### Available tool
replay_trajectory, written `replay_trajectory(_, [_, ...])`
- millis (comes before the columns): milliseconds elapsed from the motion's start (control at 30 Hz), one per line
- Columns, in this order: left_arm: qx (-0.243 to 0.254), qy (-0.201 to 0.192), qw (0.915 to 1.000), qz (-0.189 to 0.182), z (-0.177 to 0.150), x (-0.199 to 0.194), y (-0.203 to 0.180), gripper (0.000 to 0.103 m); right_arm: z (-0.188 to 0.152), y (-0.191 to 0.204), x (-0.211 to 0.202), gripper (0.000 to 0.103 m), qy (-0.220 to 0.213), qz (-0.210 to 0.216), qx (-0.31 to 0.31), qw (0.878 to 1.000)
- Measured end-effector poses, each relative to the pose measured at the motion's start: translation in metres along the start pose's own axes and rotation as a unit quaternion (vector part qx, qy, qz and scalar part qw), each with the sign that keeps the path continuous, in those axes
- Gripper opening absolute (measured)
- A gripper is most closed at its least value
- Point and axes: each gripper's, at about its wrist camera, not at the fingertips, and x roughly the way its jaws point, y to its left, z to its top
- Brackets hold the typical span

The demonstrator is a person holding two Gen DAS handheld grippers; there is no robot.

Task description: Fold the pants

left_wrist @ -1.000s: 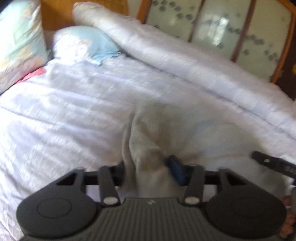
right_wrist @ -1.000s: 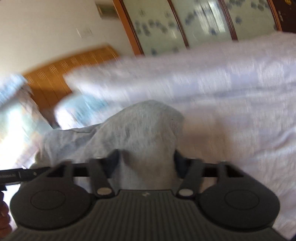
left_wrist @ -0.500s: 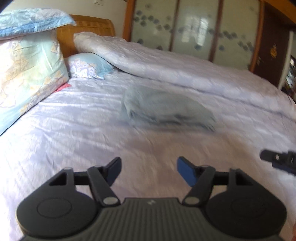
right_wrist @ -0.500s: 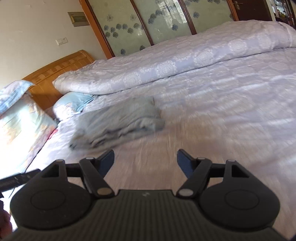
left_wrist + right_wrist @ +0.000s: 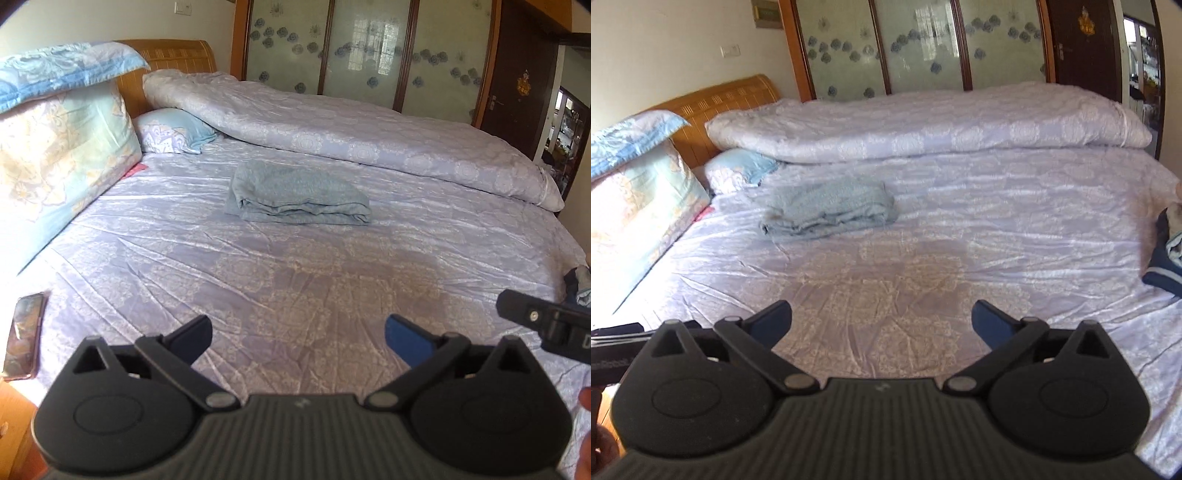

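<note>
The grey-blue pants [image 5: 295, 194] lie folded in a compact stack on the lilac bed sheet [image 5: 314, 280], towards the head of the bed. They also show in the right wrist view [image 5: 831, 210]. My left gripper [image 5: 297, 338] is open and empty, held well back from the pants above the near part of the bed. My right gripper [image 5: 881, 321] is open and empty too, also far back from the pants. Part of the right gripper [image 5: 546, 325] shows at the right edge of the left wrist view.
A rolled lilac duvet [image 5: 351, 125] lies along the far side of the bed. Pillows [image 5: 55, 122] are stacked at the left by the wooden headboard [image 5: 173, 59]. A phone [image 5: 24, 334] lies at the near left edge. Dark clothes [image 5: 1165, 251] lie at the right edge.
Both grippers were shut on the pants a second ago. They have let go, opened wide and pulled back from the bed. The folded pants now rest on the sheet.
</note>
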Motion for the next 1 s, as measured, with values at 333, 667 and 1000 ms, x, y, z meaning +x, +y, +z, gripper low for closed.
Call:
replay_trajectory(333, [0.019,-0.035,0.9980,0.049,-0.004,-0.029,-0.008,0.103,-0.001,0.025,-0.042,0.103,-0.042,-0.007,-0.025,0.999])
replay_trajectory(667, [0.040,-0.050,0.9943,0.085,-0.010,-0.029,-0.010,0.103,-0.006,0.033,-0.042,0.103,-0.046,-0.015,-0.005,0.999])
replay_trajectory(1000, [0.055,-0.004,0.9970,0.054,-0.019,-0.009,-0.020,0.103,-0.012,0.041,-0.034,0.103,-0.034,-0.024,-0.023,0.999])
